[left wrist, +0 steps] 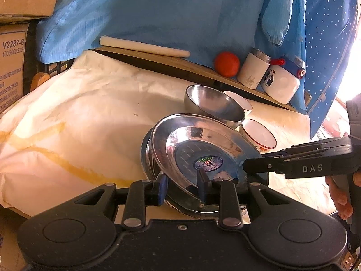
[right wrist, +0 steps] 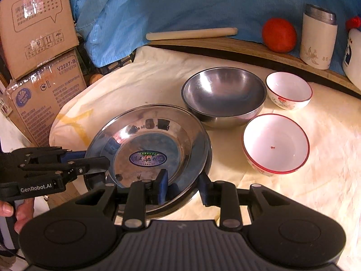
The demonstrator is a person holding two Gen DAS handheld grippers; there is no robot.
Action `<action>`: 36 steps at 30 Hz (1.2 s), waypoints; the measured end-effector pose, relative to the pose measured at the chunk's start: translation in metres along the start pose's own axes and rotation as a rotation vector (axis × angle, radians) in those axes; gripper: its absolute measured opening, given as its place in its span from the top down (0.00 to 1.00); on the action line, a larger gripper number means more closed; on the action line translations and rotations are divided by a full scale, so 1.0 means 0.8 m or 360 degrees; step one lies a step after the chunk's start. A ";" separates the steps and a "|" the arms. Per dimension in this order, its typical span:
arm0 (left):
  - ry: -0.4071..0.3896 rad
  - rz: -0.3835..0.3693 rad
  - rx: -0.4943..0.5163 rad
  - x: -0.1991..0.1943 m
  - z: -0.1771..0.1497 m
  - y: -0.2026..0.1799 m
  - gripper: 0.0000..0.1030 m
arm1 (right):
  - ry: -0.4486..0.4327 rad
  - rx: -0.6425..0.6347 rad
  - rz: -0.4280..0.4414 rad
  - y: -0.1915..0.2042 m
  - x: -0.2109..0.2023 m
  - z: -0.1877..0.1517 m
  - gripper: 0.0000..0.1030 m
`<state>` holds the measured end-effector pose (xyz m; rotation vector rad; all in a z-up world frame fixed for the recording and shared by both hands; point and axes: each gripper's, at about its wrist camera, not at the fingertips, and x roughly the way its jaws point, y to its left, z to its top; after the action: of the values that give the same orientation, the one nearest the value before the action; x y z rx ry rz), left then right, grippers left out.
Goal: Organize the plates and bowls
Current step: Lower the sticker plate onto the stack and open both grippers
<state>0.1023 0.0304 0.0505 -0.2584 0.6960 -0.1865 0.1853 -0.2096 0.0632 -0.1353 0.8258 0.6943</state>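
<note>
A shiny steel plate (left wrist: 187, 140) (right wrist: 155, 135) with a blue sticker lies on a second steel plate (left wrist: 145, 151) (right wrist: 208, 155) on the cream cloth. My left gripper (left wrist: 182, 186) (right wrist: 101, 167) straddles the plate's left rim, one pad inside and one outside, with a gap showing. My right gripper (right wrist: 183, 186) (left wrist: 248, 167) straddles the near right rim the same way, its jaws apart. Behind the plates stands a steel bowl (left wrist: 214, 106) (right wrist: 223, 94). Two white bowls with red rims, one near (right wrist: 275, 144) (left wrist: 259, 135) and one far (right wrist: 288, 90) (left wrist: 239, 101), sit to its right.
A wooden ledge (right wrist: 248, 47) at the back carries a rolling pin (right wrist: 191, 33), an orange ball (right wrist: 278, 35), a white canister (right wrist: 318, 38) and a white bottle (left wrist: 282, 83). Cardboard boxes (right wrist: 38, 67) are stacked at the left. Blue cloth (right wrist: 180, 0) hangs behind.
</note>
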 end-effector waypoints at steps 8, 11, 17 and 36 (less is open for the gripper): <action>0.0007 0.0009 0.0027 -0.003 0.000 -0.003 0.70 | 0.0000 -0.0059 -0.0037 0.008 0.001 -0.002 0.64; 0.0011 0.0018 0.0045 -0.002 0.001 -0.005 0.70 | -0.0008 -0.0082 -0.0054 0.010 0.002 -0.002 0.63; 0.0022 0.0031 0.0078 -0.002 0.002 -0.009 0.69 | -0.0011 -0.0119 -0.0078 0.014 0.003 -0.003 0.62; 0.0098 0.0154 0.0274 0.003 0.012 -0.026 0.62 | 0.0007 -0.0197 -0.0086 0.018 0.004 -0.001 0.59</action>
<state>0.1086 0.0113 0.0620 -0.0543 0.7470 -0.1611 0.1775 -0.1969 0.0623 -0.2697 0.7807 0.6944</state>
